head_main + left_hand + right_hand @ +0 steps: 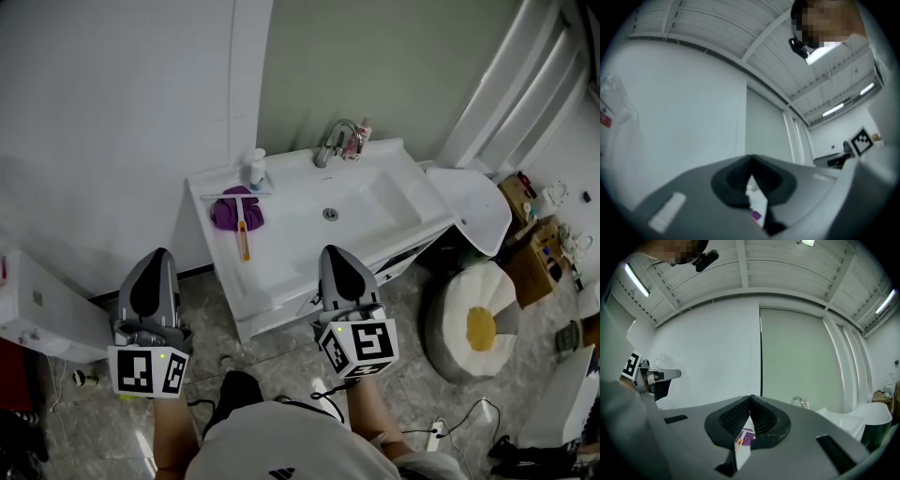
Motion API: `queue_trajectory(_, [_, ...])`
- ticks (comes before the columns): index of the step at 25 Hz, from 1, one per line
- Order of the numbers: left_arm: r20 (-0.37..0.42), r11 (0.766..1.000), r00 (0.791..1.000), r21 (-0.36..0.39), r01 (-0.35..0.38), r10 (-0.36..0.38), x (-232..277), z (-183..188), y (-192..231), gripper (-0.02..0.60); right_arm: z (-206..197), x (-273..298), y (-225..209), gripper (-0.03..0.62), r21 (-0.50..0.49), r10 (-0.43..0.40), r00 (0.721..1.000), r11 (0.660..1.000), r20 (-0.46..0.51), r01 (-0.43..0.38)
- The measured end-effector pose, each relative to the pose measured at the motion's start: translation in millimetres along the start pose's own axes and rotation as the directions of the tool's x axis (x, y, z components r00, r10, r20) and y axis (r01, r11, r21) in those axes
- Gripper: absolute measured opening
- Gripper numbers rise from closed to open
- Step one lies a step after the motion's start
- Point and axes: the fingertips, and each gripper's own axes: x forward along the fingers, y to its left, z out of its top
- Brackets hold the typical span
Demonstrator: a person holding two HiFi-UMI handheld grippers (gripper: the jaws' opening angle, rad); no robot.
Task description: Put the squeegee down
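Note:
The squeegee (243, 225), with an orange handle and a pale blade, lies on the left part of the white washbasin top (281, 262), partly over a purple cloth (228, 214). No gripper touches it. My left gripper (157, 255) hovers over the floor left of the basin's front corner, jaws closed together and empty. My right gripper (336, 251) hangs at the basin's front edge, also shut and empty. In the right gripper view the closed jaws (751, 398) point level at the wall; a sliver of purple cloth (746, 438) shows below them. The left gripper (751, 158) points slightly upward.
A faucet (333, 142) and a white soap bottle (255, 169) stand at the basin's back. A white curved lid (478, 206) and a round white cushion with a yellow centre (473, 323) are to the right. A white box (37, 314) sits at left. Cables and a power strip (441, 431) lie on the floor.

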Motion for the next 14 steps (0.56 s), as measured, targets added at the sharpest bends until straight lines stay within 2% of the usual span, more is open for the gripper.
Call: queue_trajectory(14, [0.000,1.000,1.000,-0.003,-0.001,0.001,-1.8,4.2,3.5,0.006,7.5,0.0,2.8,0.002,0.016,-0.003,1.000,1.000,0.010,0.003])
